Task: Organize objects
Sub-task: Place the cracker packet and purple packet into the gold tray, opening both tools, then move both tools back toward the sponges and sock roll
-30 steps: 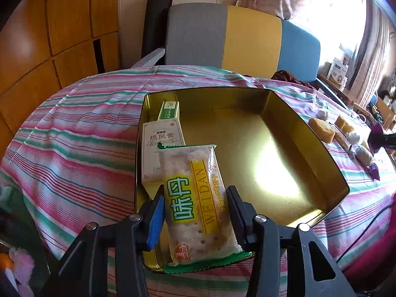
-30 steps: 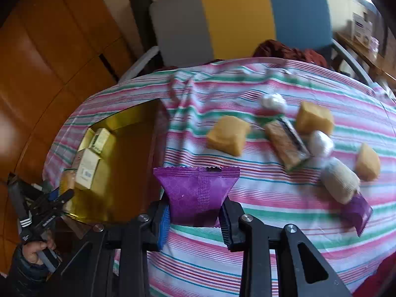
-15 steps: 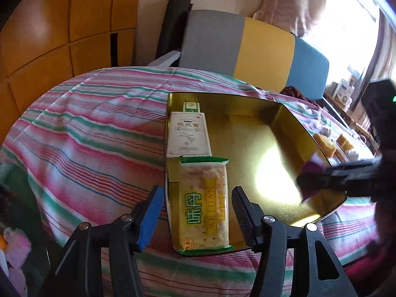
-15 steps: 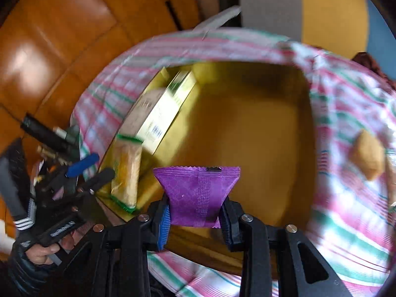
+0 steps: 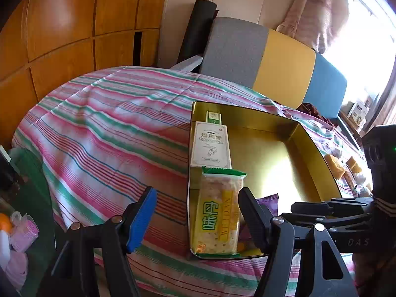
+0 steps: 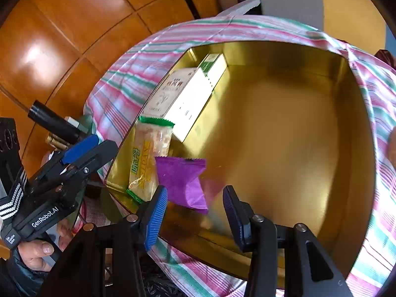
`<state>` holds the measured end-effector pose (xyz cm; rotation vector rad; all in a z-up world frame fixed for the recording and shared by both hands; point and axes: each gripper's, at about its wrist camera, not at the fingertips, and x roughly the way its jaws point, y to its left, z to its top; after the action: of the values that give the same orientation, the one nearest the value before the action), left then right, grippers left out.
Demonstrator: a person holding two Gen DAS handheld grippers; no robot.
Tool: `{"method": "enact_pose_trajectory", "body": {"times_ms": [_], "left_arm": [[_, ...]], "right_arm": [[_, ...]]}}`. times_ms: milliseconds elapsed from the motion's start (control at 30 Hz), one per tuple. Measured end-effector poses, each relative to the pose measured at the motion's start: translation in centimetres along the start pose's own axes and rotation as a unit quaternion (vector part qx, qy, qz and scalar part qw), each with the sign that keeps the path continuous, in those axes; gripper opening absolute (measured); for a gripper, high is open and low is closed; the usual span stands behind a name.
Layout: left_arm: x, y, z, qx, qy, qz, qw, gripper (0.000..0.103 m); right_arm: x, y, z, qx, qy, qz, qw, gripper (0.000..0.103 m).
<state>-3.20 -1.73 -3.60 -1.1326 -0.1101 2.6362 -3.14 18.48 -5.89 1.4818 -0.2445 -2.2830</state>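
A gold tin box (image 5: pixel 314 146) (image 6: pixel 284 128) sits on the striped tablecloth. Inside along its left wall lie a white carton (image 5: pixel 210 144) (image 6: pixel 180 99), a green-ended carton (image 5: pixel 213 117) (image 6: pixel 212 66) and a yellow cracker packet (image 5: pixel 219 212) (image 6: pixel 147 158). A purple snack packet (image 6: pixel 184 182) (image 5: pixel 268 201) lies in the box beside the cracker packet. My right gripper (image 6: pixel 195 200) is open just above and behind the purple packet, not gripping it. My left gripper (image 5: pixel 198 201) is open and empty, drawn back at the box's near edge.
Several loose snacks (image 5: pixel 334 165) lie on the cloth (image 5: pixel 111 128) to the right of the box. A grey, yellow and blue chair back (image 5: pixel 272 59) stands behind the table. Wooden panels (image 5: pixel 61 24) line the left wall. Clutter sits low at the left (image 5: pixel 17 232).
My right gripper carried the purple packet from over the cloth to the box and opened, leaving it inside. My left gripper let go of the cracker packet and drew back to the left.
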Motion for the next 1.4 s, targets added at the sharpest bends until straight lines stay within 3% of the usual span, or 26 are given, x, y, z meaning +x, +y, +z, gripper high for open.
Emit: {"method": "enact_pose_trajectory", "body": {"times_ms": [67,600,867,1000,1400], "left_arm": [[-0.3,-0.4,0.2,0.003,-0.006,0.001,1.0,0.074],[-1.5,-5.9,1.0,0.07,-0.02,-0.014,0.9972,0.075],[-1.3,-9.7,1.4,0.112,-0.02,-0.035,0.9929,0.076],[-0.9,-11.6,1.5,0.129,-0.014,-0.053,0.9902,0.076],[-0.1,-19.1,2.0,0.186,-0.003,-0.126,0.9744,0.076]], "right_arm": [[-0.7,-0.2,-0.2,0.0,-0.012,-0.014,1.0,0.049],[-6.3,-2.7,-1.1,0.01,-0.097,-0.108,0.989,0.053],[-8.8,-7.0,-2.5,0.055,-0.112,-0.136,0.983,0.054],[-10.1,-9.8,-3.7,0.086,-0.114,-0.153,0.978,0.059],[-16.8,-19.1,-8.6,0.17,-0.116,-0.248,0.947,0.059]]}}
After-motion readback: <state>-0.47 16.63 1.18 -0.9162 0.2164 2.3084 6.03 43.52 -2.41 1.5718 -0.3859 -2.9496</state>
